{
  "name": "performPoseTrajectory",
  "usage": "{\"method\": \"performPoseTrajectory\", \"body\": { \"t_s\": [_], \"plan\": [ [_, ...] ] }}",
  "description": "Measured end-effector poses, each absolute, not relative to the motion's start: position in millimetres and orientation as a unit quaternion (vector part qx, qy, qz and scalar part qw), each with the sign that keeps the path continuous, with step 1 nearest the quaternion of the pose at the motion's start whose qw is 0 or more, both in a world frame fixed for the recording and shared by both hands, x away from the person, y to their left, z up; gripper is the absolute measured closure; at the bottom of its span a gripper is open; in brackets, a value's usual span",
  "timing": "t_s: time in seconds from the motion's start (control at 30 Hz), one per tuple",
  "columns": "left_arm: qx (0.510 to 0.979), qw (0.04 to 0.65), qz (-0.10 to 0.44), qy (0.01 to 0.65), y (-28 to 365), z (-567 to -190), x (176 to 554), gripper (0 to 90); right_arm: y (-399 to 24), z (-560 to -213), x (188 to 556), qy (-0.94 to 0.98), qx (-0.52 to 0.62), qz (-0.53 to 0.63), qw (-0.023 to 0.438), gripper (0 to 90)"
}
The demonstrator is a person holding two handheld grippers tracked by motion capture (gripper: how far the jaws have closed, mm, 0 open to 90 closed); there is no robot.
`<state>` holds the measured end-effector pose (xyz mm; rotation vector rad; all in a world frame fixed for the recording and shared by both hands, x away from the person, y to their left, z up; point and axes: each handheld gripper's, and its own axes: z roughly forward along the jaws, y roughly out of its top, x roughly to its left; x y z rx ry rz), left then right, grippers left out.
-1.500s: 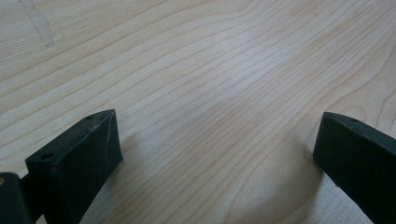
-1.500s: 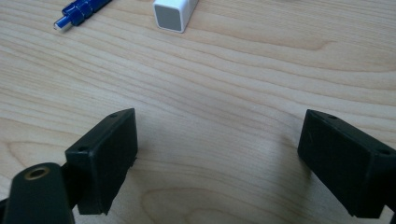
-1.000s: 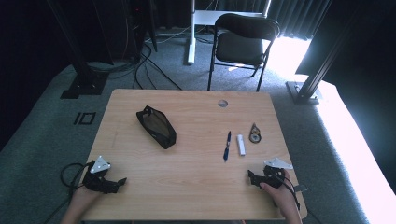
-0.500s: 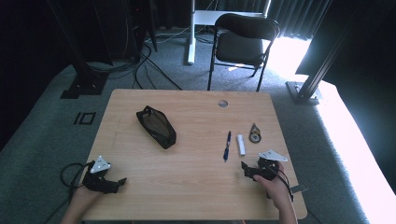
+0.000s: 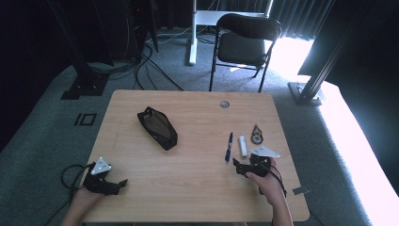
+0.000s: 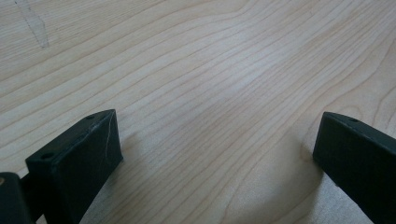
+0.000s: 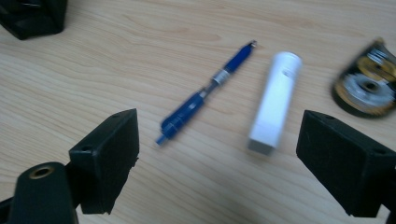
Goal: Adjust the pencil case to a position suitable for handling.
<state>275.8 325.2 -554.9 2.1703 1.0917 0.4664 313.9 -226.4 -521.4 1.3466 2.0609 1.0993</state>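
reaching for the pen

we start with the biggest thing, the wooden table. on it lies a black pouch, well apart from our hands. next come our two tongs. our left gripper rests near the table's front left corner, jaws wide, with bare wood between them. our right gripper sits at the front right, jaws wide too, and holds nothing.

just past it lie three small things in a row: a blue pen, a white tube and a round tape roll. the pen is slanted and lies just beside the tube, not touching it.

we think the pen is what we go for. to do it well, we should turn the jaws across the pen's middle, come down low, and keep the far jaw away from the tube so it does not get bumped.
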Motion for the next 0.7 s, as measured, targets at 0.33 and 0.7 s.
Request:
{"method": "performPoseTrajectory", "body": {
  "t_s": [0.33,0.7],
  "plan": [
    [0.829,0.328,0.178,0.417,325.2,-554.9,275.8,1.2,-195.7,-517.5,323.5,0.759,0.464,0.406,0.209,13.5],
    [0.829,0.328,0.179,0.416,325.2,-554.9,275.8,1.2,-157.5,-518.1,332.1,0.773,0.438,0.416,0.195,13.5]
  ]
}}
